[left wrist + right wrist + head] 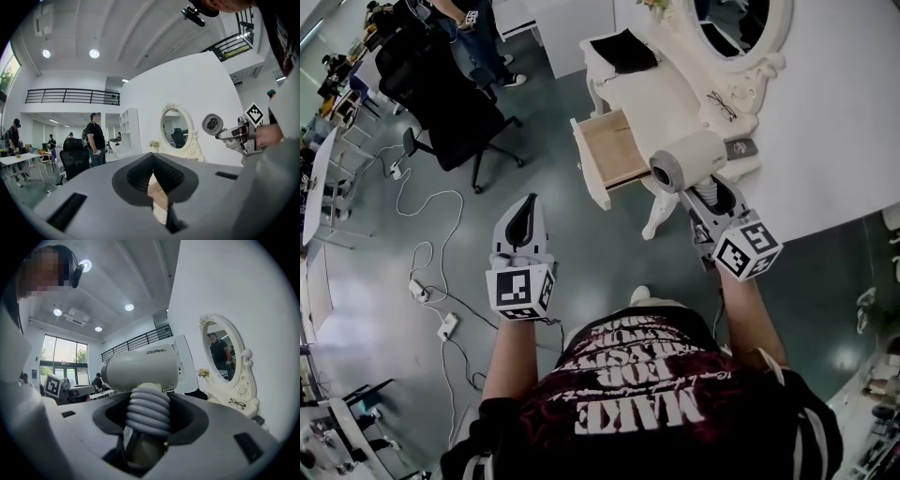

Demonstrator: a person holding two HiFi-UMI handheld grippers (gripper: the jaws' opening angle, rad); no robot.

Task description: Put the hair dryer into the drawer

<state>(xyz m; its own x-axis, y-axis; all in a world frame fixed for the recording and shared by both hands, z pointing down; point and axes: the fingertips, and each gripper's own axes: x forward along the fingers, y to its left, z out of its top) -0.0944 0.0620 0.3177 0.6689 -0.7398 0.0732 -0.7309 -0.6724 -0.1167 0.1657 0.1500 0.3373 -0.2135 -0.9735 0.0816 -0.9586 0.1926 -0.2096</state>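
The cream hair dryer [686, 157] has a ribbed grey handle [147, 411] that is clamped between the jaws of my right gripper [701, 190], barrel level and pointing left. In the right gripper view the hair dryer [140, 369] fills the centre, above that gripper [149, 416]. The drawer [614, 150] of the white vanity table [666, 89] stands pulled out, its wooden inside bare, just left of the dryer. My left gripper [525, 216] hovers over the floor, short of the drawer, pads together with nothing held. The left gripper view shows its gripper [152, 161] and the dryer [212, 124] to the right.
An oval mirror [741, 23], a pair of glasses [722, 105] and a black cloth [623, 49] are on the vanity. A black office chair [441, 94] and a standing person [478, 37] are at the back left. Cables and power strips [422, 286] lie on the floor at left.
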